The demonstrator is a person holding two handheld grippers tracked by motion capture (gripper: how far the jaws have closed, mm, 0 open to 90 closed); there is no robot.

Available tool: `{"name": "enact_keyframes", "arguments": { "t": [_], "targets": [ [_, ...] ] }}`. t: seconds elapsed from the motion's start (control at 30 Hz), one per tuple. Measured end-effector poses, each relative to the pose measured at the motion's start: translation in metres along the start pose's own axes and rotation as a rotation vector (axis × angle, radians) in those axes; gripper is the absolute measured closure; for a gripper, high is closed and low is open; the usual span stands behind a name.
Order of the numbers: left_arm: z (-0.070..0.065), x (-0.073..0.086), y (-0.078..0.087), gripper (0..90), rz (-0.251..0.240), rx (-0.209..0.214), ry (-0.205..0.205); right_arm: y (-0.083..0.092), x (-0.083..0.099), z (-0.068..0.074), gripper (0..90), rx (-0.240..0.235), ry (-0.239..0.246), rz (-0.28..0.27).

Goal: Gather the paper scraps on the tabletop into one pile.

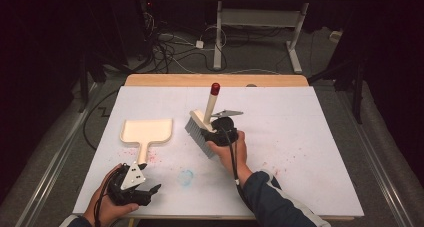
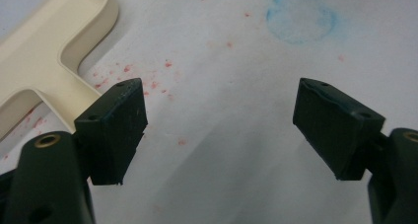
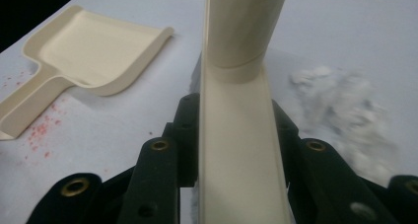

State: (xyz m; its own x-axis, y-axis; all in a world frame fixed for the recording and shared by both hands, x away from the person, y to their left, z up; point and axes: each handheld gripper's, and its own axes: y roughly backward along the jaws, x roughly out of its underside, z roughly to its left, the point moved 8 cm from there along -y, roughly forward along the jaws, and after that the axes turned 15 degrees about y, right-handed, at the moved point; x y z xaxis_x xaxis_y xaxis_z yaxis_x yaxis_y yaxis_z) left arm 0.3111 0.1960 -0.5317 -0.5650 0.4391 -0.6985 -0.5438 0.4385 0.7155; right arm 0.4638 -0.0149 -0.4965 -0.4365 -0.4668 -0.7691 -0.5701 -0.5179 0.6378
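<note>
Right tongs [image 3: 231,135] on brush [image 1: 202,124] (cream) — stained white table [image 1: 310,137], dark room

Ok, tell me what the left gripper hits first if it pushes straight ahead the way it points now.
Likely bare white table first. The left gripper is open over it, angled down. Beyond lies a faint blue ring mark; the dustpan handle sits just off its left jaw. Depth is unclear.

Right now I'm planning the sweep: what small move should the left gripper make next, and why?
Probably ease the open left gripper sideways onto the dustpan handle and close, since it holds nothing while the right gripper already clamps the brush.
</note>
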Motion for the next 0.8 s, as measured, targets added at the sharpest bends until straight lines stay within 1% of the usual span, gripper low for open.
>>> {"name": "enact_keyframes", "arguments": {
  "t": [0.03,0.1,0.13,0.2,0.23,0.33,0.43,0.47,0.57,0.6,0.67,0.73,0.8],
  "targets": [
    [0.000,0.000,0.000,19.8,0.001,0.000,-0.003,0.005,0.002,-0.004,67.6,0.011,-0.006,0.002],
    [-0.001,0.000,0.000,19.8,0.002,-0.001,-0.004,0.015,0.007,-0.013,67.7,0.054,0.001,0.005],
    [-0.001,0.000,0.000,19.8,0.003,-0.002,-0.005,0.020,0.011,-0.018,67.6,0.068,-0.004,0.007],
    [-0.002,0.000,-0.001,19.8,0.003,-0.002,-0.003,0.028,0.020,-0.025,67.5,0.063,-0.031,0.014],
    [-0.002,0.000,-0.001,19.8,0.005,-0.004,-0.005,0.033,0.023,-0.029,67.5,0.068,-0.038,0.015],
    [-0.003,-0.001,-0.001,19.8,0.004,-0.004,-0.003,0.045,0.030,-0.036,67.7,0.082,-0.041,0.012],
    [-0.003,-0.001,-0.001,19.8,0.004,-0.005,-0.005,0.055,0.030,-0.039,67.8,0.081,-0.044,0.002],
    [-0.003,-0.001,-0.001,19.8,0.004,-0.005,-0.004,0.059,0.029,-0.039,67.7,0.077,-0.047,-0.008],
    [-0.003,-0.002,-0.001,19.8,0.005,-0.003,-0.006,0.066,0.020,-0.038,67.7,0.085,-0.019,-0.047],
    [-0.003,-0.002,-0.001,19.8,0.004,-0.002,-0.006,0.067,0.017,-0.036,67.7,0.080,-0.017,-0.061],
    [-0.003,-0.002,-0.001,19.8,0.003,-0.002,-0.006,0.066,0.011,-0.030,67.7,0.048,-0.021,-0.086],
    [-0.003,-0.001,-0.001,19.8,0.005,-0.001,-0.005,0.062,0.005,-0.022,67.7,0.020,-0.016,-0.098],
    [-0.003,-0.002,-0.002,19.8,0.005,0.000,-0.003,0.055,0.002,-0.010,67.7,-0.020,-0.015,-0.096]
  ]
}}
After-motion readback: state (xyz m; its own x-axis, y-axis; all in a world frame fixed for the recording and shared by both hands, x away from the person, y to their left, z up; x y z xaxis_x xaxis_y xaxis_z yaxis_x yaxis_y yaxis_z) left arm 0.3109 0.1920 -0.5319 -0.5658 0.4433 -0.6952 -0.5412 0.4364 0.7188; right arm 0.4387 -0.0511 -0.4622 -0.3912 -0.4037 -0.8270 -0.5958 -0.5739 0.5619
